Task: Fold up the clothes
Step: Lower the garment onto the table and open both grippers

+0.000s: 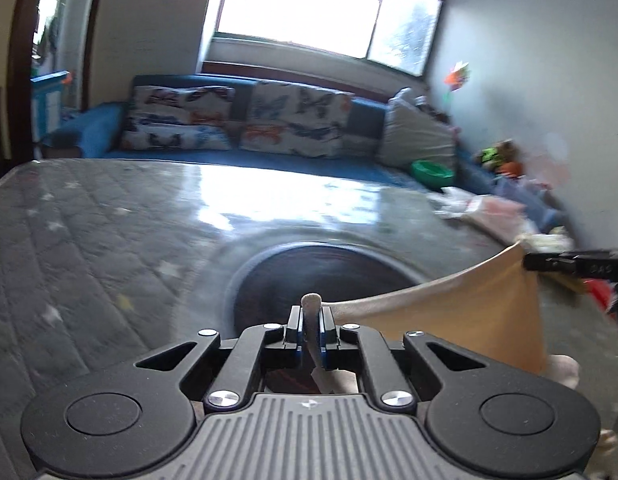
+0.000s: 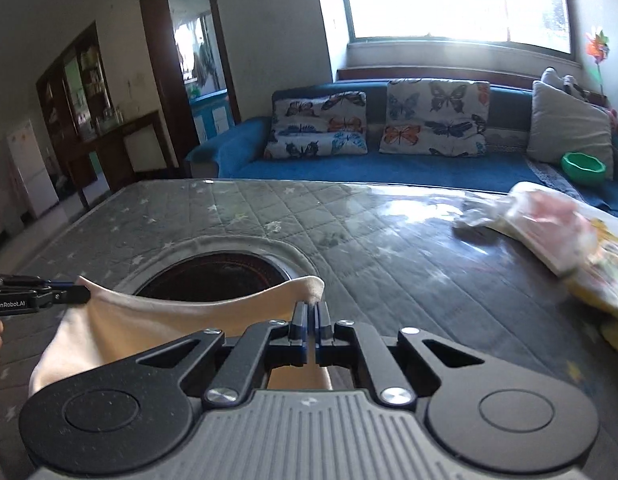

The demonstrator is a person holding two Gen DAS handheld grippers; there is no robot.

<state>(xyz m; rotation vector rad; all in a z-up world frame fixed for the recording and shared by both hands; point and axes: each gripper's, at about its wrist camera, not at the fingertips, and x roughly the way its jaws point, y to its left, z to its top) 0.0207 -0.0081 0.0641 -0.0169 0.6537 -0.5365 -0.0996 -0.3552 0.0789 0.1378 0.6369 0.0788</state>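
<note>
A cream-coloured cloth hangs stretched between both grippers above the table. My left gripper is shut on one corner of it; the corner pokes up between the fingers. My right gripper is shut on the other corner of the cloth. In the left wrist view the right gripper shows at the right edge, pinching the cloth. In the right wrist view the left gripper shows at the left edge, pinching the cloth.
The grey quilted table cover has a dark round opening under the cloth. A pile of folded clothes and plastic bags lies at the table's right. A blue sofa with butterfly cushions stands behind.
</note>
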